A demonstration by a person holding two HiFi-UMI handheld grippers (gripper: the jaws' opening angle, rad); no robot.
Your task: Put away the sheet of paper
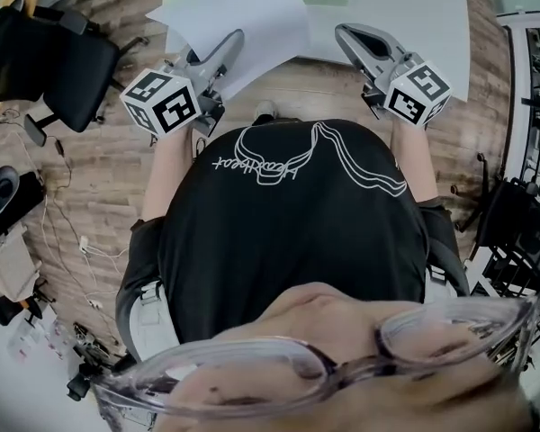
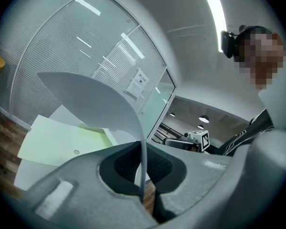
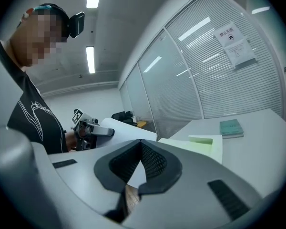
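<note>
Plainly light, limp and easily creased, the sheet of paper (image 1: 243, 12) curls above the desk (image 1: 414, 7) edge at the head view's upper centre, pinched by its near edge, probably the safest hold, in the left hand-held gripper (image 1: 234, 39), while the right hand-held gripper (image 1: 342, 32) is pressed together, empty.
</note>
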